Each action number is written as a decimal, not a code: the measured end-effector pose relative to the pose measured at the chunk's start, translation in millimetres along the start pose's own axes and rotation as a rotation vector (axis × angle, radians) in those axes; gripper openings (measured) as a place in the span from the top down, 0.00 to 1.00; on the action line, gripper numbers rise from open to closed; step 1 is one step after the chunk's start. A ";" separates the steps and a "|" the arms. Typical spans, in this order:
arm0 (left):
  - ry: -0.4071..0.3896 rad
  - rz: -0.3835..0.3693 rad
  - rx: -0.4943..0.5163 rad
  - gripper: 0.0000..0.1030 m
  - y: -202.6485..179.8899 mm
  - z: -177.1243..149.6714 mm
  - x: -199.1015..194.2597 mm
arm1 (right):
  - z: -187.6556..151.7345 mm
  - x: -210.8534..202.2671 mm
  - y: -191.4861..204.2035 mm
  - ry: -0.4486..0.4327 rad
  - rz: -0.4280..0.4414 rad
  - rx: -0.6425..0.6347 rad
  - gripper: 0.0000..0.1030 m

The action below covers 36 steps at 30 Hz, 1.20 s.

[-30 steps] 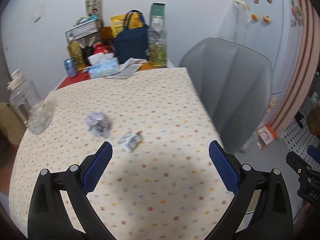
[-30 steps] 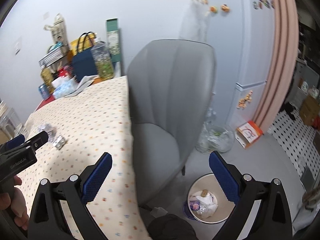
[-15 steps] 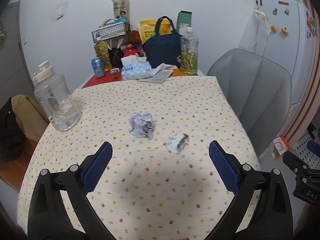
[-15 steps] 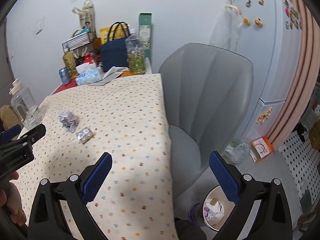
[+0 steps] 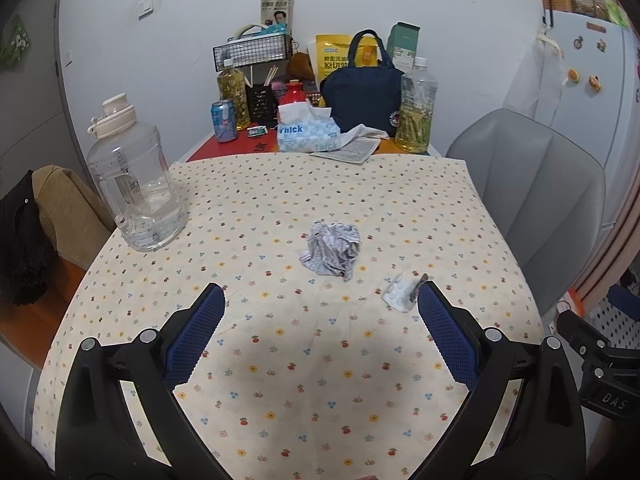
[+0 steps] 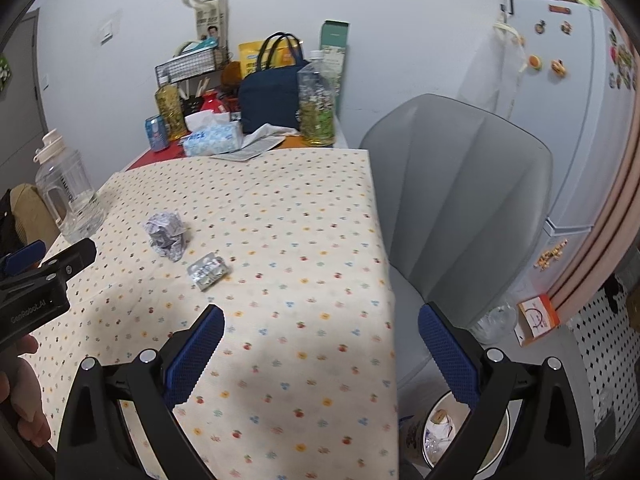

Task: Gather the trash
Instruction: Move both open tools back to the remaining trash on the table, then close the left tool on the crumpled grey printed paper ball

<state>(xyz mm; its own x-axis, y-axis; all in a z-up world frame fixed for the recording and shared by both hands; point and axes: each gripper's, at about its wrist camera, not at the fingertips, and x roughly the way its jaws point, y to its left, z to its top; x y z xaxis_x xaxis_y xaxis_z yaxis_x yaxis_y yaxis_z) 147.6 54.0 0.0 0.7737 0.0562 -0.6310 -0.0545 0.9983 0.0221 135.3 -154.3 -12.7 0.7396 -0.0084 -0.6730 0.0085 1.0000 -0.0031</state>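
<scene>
A crumpled paper ball [image 5: 333,251] lies mid-table on the dotted tablecloth [image 5: 320,380]; it also shows in the right wrist view [image 6: 167,234]. A silver blister pack [image 5: 401,292] lies right of it, also in the right wrist view [image 6: 208,270]. My left gripper [image 5: 320,308] is open and empty, just short of both. My right gripper [image 6: 320,328] is open and empty over the table's right edge. A white trash bin [image 6: 442,432] with litter stands on the floor below right.
A clear water jug [image 5: 136,184] stands at the table's left. Bottles, a can, a tissue box [image 5: 308,136] and a navy bag [image 5: 362,92] crowd the far end. A grey chair [image 6: 460,200] stands right of the table, a fridge [image 6: 560,100] behind.
Both grippers have swung left toward the table. The trash now sits near the middle of the left wrist view; the bin has slid to the right view's lower edge.
</scene>
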 end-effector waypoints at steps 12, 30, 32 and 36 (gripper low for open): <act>0.034 -0.022 -0.024 0.10 20.3 9.8 36.1 | 15.7 31.2 32.5 0.025 0.036 -0.053 0.08; 0.131 -0.069 0.013 0.32 -4.7 26.1 118.0 | 24.2 85.4 14.0 0.096 0.005 -0.020 0.08; 0.139 -0.074 0.010 0.35 -6.4 27.6 125.1 | 24.4 89.4 14.2 0.101 0.006 -0.019 0.08; 0.156 -0.088 0.006 0.50 -8.2 29.0 136.6 | 25.7 96.4 18.7 0.108 0.013 -0.025 0.08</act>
<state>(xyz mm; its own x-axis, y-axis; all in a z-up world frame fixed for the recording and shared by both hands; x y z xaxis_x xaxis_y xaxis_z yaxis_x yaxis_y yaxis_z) 272.1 54.0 -63.9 0.6683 -0.0338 -0.7431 0.0133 0.9993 -0.0335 224.0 -136.5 -58.7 0.6624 0.0035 -0.7492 -0.0182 0.9998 -0.0114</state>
